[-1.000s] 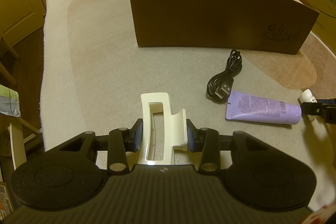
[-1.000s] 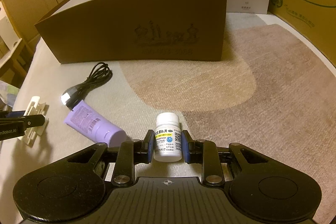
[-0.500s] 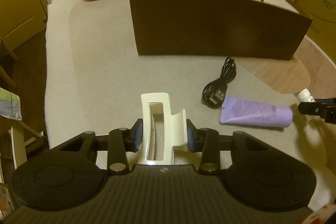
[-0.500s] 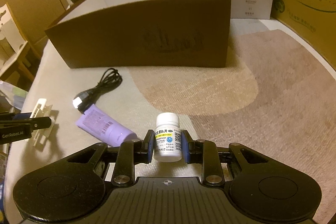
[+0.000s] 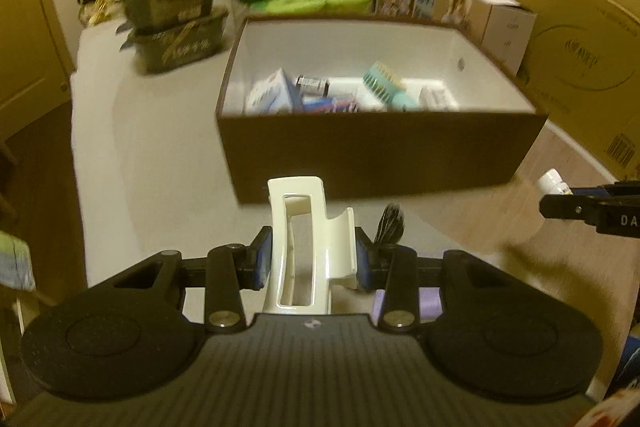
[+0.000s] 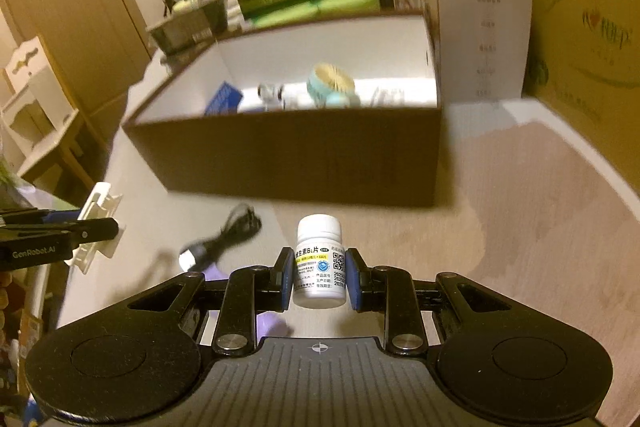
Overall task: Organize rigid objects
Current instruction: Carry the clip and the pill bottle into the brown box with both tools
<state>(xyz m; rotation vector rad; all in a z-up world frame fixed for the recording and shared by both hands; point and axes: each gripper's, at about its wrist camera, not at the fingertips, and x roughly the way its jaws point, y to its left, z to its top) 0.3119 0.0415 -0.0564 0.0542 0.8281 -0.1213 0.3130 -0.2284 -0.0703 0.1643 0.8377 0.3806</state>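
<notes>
Ahead of both claws I see the brown cardboard box (image 5: 380,155), open-topped with a white inside, holding small cartons, a bottle and a teal brush (image 5: 382,81). It stands on the pale padded surface (image 5: 160,147), well beyond the fingertips. My left claw (image 5: 313,259) is clenched on a white hair clip (image 5: 306,247), held upright between its blue pads, above the surface. My right claw (image 6: 319,277) grips a white pill bottle (image 6: 319,267) by its label, cap up. Below and between the two claws lies a coiled black USB cable (image 6: 224,239), with a lilac tube (image 5: 428,301) just beneath the left claw's right finger.
</notes>
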